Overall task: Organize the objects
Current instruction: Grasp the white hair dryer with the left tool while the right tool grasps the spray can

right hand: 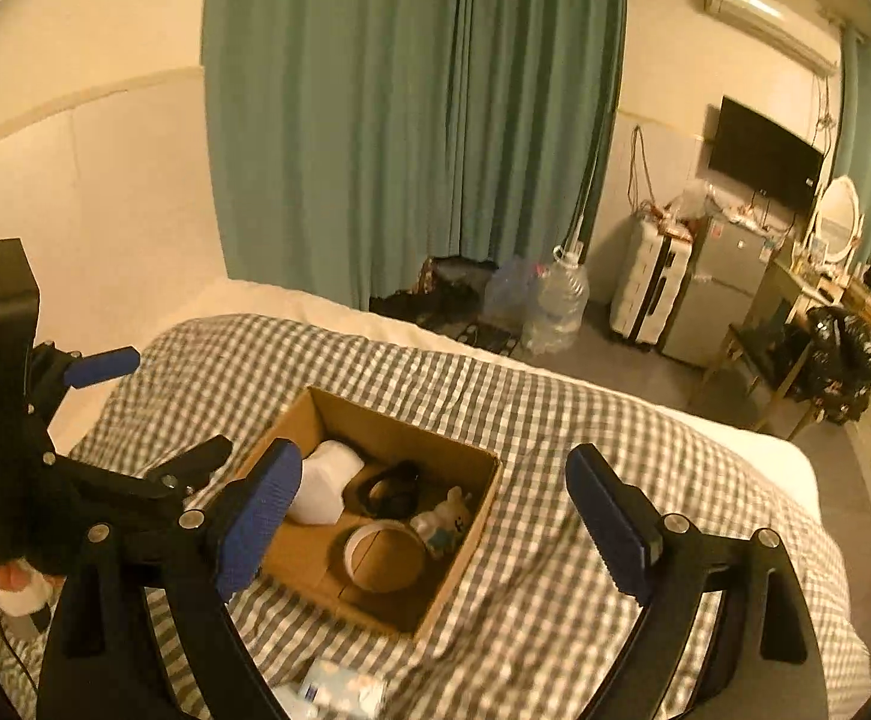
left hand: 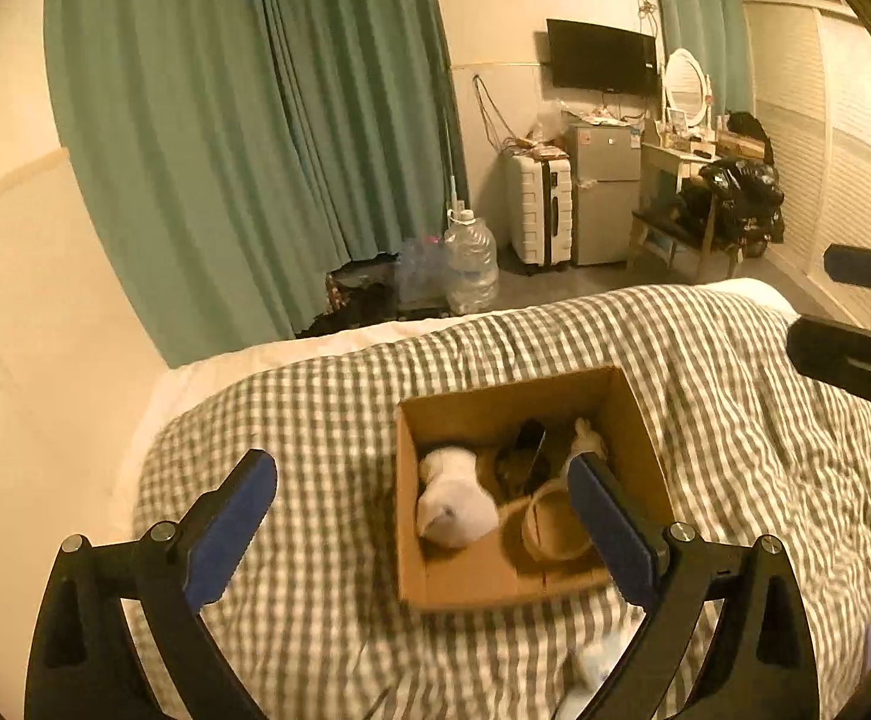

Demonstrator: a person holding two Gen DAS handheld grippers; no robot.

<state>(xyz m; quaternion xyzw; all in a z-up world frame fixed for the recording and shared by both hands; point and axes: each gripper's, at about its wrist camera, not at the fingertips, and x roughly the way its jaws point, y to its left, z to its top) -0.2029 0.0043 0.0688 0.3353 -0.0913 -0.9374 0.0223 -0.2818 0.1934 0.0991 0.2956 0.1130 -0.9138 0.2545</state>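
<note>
Open brown cardboard box lies centre-frame on the checked quilt, long axis running away. Left gripper and right gripper both hover spread, empty, above it; left nearer.

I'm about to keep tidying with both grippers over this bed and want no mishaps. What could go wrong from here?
1. The cardboard box sits on a soft, rumpled checked duvet, so pressing on its rim might tip it.
2. It already holds a white object, a tape roll, a black strap-like item and a small figurine; another drop may knock them about.
3. The pale packet lies at the frame's bottom edge, partly hidden, so a grasp could miss.
</note>
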